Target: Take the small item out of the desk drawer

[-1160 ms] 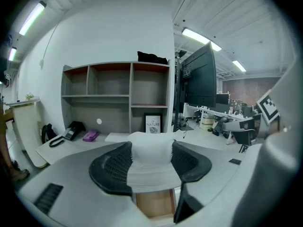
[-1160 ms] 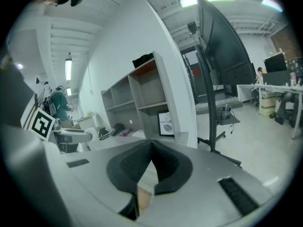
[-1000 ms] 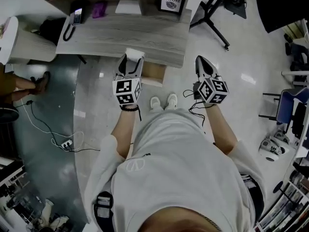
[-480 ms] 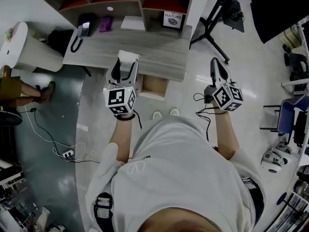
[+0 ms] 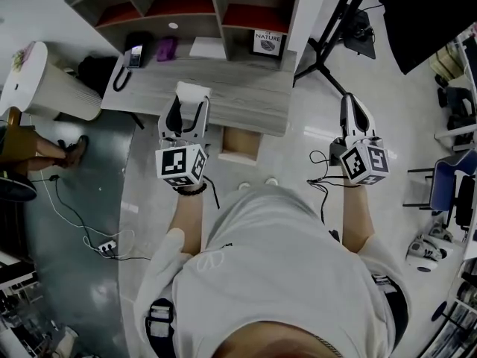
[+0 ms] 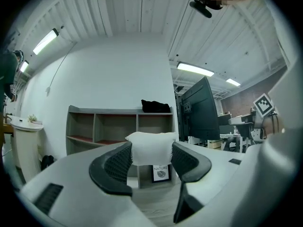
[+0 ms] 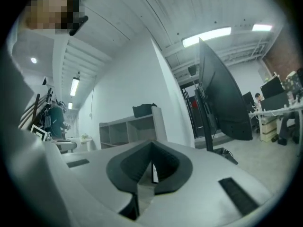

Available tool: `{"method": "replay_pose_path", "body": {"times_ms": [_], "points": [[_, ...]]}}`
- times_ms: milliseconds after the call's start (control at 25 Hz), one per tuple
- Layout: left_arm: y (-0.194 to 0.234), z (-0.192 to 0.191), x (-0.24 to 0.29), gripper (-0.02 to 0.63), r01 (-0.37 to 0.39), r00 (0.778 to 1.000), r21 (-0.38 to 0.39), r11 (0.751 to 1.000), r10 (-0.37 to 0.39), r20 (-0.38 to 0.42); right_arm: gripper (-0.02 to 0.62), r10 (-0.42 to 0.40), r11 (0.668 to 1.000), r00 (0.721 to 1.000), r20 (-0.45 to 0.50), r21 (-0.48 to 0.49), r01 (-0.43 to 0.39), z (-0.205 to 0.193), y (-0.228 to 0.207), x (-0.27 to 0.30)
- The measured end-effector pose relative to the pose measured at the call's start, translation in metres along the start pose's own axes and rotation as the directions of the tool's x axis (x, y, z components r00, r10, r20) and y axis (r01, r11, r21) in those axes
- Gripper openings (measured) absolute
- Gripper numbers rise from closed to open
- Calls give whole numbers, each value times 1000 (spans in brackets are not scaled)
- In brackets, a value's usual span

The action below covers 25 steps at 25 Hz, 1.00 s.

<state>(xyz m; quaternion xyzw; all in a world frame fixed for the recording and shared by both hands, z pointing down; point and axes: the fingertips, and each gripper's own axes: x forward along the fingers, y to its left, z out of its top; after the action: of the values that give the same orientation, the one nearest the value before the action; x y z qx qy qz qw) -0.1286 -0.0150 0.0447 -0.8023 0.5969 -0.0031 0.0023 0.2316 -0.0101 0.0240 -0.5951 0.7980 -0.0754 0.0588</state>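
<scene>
Two grippers are held up in front of the person, well apart from each other. The left gripper point(image 5: 188, 104) has its black, ribbed fingers point(image 6: 116, 167) clamped on the small white item point(image 6: 150, 146), one finger on each side. This item looks soft and puffy, like a little pillow, with a matte skin that bulges out above the fingers. It is out of the drawer and in the air, over the front part of the surface point(image 5: 238, 88), which is a grey desk top with a streaky wood grain.

The right gripper point(image 5: 352, 104) hangs over the shiny pale floor point(image 5: 313, 136) to the right of the desk; its fingers are pressed together at the tips and nothing sits between them.

The drawer point(image 5: 240, 142) stands pulled out under the front edge of the desk, a shallow box with a brownish inside. At the back of the surface, under a boxy shelf unit point(image 5: 216, 2), there are a dark telephone point(image 5: 131, 57), a small purple object point(image 5: 165, 48) and a framed card point(image 5: 267, 42) that stands upright.
</scene>
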Motion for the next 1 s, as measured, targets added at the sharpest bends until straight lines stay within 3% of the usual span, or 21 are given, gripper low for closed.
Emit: {"method": "replay_pose_path", "body": {"times_ms": [1000], "points": [[13,-8,-3,255,-20,1000,-6,1000,20,-13,2,-55,998,998,-30,-22,54,-4,-13,-6]]}}
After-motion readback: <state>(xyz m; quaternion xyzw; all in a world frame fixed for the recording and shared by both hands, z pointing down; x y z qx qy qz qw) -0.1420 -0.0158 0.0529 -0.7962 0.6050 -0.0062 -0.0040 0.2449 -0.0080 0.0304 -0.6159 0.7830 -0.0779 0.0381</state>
